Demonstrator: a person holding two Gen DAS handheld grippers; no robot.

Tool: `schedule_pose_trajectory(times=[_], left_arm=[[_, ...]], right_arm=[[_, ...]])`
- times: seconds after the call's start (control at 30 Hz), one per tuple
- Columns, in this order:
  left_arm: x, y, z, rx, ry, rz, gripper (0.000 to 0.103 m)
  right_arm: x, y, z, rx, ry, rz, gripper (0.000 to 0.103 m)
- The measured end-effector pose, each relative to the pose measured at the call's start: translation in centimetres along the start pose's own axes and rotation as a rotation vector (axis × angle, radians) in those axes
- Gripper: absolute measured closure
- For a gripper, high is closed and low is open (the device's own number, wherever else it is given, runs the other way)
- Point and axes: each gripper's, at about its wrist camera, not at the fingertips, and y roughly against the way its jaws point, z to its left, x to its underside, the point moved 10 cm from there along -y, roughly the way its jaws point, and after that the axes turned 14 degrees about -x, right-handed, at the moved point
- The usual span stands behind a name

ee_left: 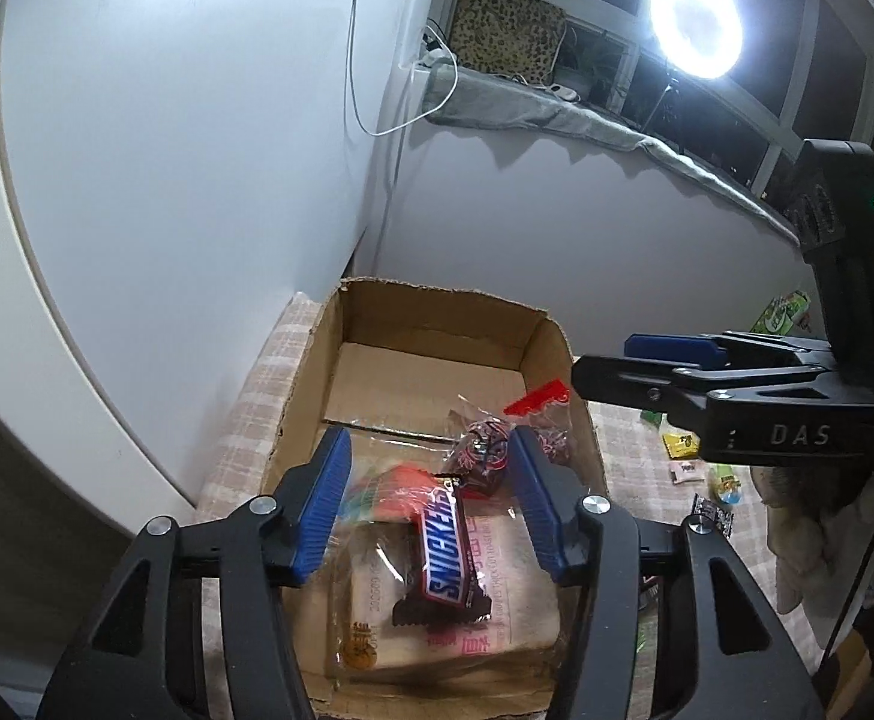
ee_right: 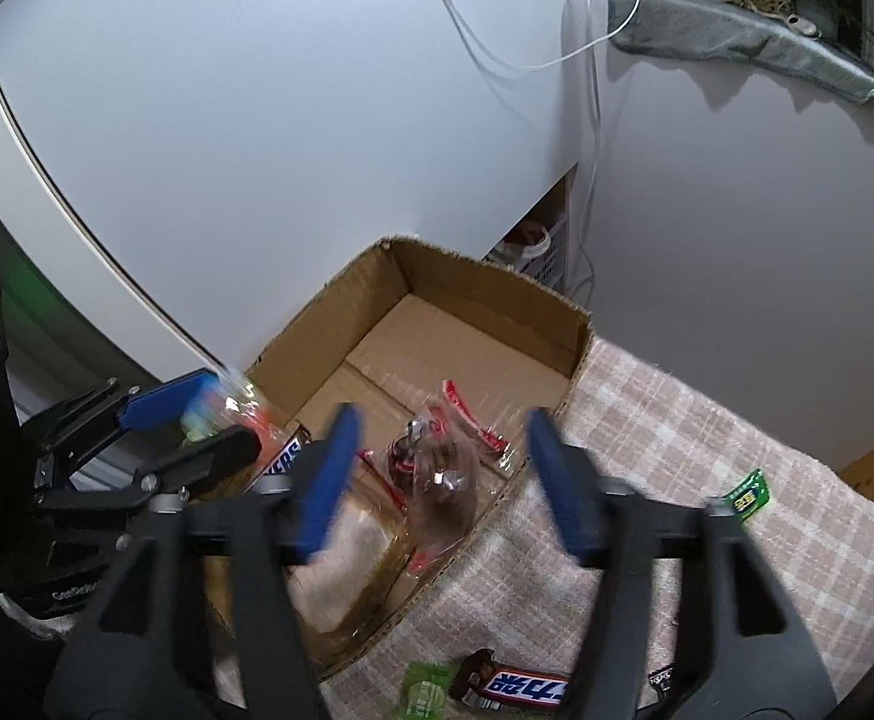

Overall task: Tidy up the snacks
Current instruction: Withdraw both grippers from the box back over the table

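An open cardboard box (ee_left: 377, 324) stands on the plaid cloth. In it lie a Snickers bar (ee_left: 445, 552), a clear bag of white bread (ee_left: 496, 618), an orange snack pack (ee_left: 389, 495) and a clear bag of dark candies with a red strip (ee_left: 484, 444). My left gripper (ee_left: 431, 492) is open and empty, just above the Snickers bar. My right gripper (ee_right: 437, 474) is open and empty over the candy bag (ee_right: 437, 474) at the box's near right side; it also shows in the left wrist view (ee_left: 646, 366). The left gripper (ee_right: 209, 426) shows in the right wrist view.
Loose snacks lie on the cloth right of the box (ee_right: 484, 282): a second Snickers bar (ee_right: 514, 687), a green packet (ee_right: 748, 495), a green sweet (ee_right: 428, 690), small sweets (ee_left: 685, 471). A white cabinet (ee_left: 167, 180) stands behind; a ring light (ee_left: 694, 24) shines above.
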Motion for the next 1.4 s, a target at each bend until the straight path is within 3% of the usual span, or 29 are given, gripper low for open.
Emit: schedule_pose_trajectory(times=[0.23, 0.63, 0.83, 1.13, 1.4], left_arm=[[0.4, 1.3, -0.8, 0.006, -0.014, -0.019, 0.05], [2.2, 4.5, -6.2, 0.114, -0.084, -0.032, 0.05], [5.0, 5.0, -9.7, 0.17, -0.137, -0.001, 0.049], [10.2, 5.5, -13.2, 0.196, -0.188, 0.049, 0.05], [13.9, 3.6, -14.1, 0.167, -0.187, 0.13, 0.067]], right_arm=[[0.3, 1.6, 0.0, 0.008, 0.002, -0.014, 0.033], [3.0, 7.9, -1.9, 0.035, -0.034, -0.068, 0.033], [6.2, 11.0, -4.9, 0.087, -0.07, -0.085, 0.033], [12.2, 13.5, -9.9, 0.158, -0.105, -0.054, 0.033], [16.6, 12.3, -10.2, 0.137, -0.04, 0.04, 0.033]])
